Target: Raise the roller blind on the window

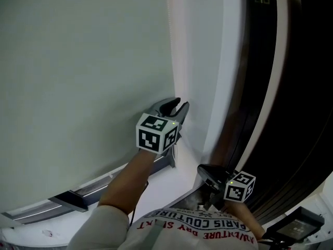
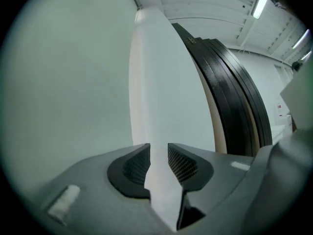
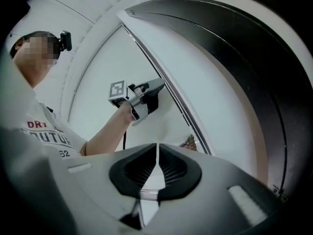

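The pale roller blind (image 1: 78, 77) fills the left of the head view, with a grey bar (image 1: 67, 199) along its lower edge. My left gripper (image 1: 177, 108) is held level at the blind's right edge. Its jaws stand open in the left gripper view (image 2: 159, 163), with only the white window reveal (image 2: 156, 82) showing through the gap. A thin bead chain (image 3: 180, 105) runs down the frame, just right of the left gripper (image 3: 159, 89). My right gripper (image 1: 207, 172) is lower, near the frame's foot. Its pads (image 3: 157, 165) are shut to a hairline slit, and no chain shows between them.
A dark curved window frame (image 1: 281, 113) stands right of the white reveal and also shows in the left gripper view (image 2: 234, 106). The person's forearm (image 1: 125, 184) reaches up to the left gripper. A ceiling strip light (image 2: 259, 4) is overhead.
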Tool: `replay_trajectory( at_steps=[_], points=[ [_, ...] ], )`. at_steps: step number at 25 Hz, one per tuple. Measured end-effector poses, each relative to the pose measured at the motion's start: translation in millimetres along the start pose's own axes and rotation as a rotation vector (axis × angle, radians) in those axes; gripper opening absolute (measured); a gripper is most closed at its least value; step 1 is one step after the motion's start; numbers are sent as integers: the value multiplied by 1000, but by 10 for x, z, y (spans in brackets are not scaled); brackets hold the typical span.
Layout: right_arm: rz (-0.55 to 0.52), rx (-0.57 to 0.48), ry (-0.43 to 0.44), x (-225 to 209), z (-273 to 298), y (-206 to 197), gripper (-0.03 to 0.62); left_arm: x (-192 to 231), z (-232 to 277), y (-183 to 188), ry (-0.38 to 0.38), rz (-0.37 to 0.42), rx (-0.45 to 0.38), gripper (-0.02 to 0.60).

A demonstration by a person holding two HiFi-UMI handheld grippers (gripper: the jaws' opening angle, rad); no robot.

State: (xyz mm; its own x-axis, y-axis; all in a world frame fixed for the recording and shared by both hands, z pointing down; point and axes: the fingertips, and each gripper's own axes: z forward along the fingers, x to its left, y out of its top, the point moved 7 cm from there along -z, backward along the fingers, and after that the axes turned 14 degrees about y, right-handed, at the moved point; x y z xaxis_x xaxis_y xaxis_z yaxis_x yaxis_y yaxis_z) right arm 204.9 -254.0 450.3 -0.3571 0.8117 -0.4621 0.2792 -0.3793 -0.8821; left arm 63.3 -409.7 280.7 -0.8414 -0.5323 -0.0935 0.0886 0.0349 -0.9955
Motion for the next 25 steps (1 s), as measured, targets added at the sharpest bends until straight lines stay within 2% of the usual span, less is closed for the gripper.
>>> replay_trajectory(
  at_steps=[9, 12, 17, 25],
  points=[
    [-2, 23, 23, 79, 100, -58, 17, 432, 15, -118, 115, -7, 43, 135],
    [-8, 31, 34, 124, 139, -73, 17, 495, 5, -76, 107, -7, 41, 135],
    [0, 34, 27, 87, 162, -100, 17, 452, 79, -68, 47, 19, 25, 135],
    [17, 33, 7, 20, 114, -146, 16, 452, 278, -167, 38, 2, 45, 130]
  ],
)
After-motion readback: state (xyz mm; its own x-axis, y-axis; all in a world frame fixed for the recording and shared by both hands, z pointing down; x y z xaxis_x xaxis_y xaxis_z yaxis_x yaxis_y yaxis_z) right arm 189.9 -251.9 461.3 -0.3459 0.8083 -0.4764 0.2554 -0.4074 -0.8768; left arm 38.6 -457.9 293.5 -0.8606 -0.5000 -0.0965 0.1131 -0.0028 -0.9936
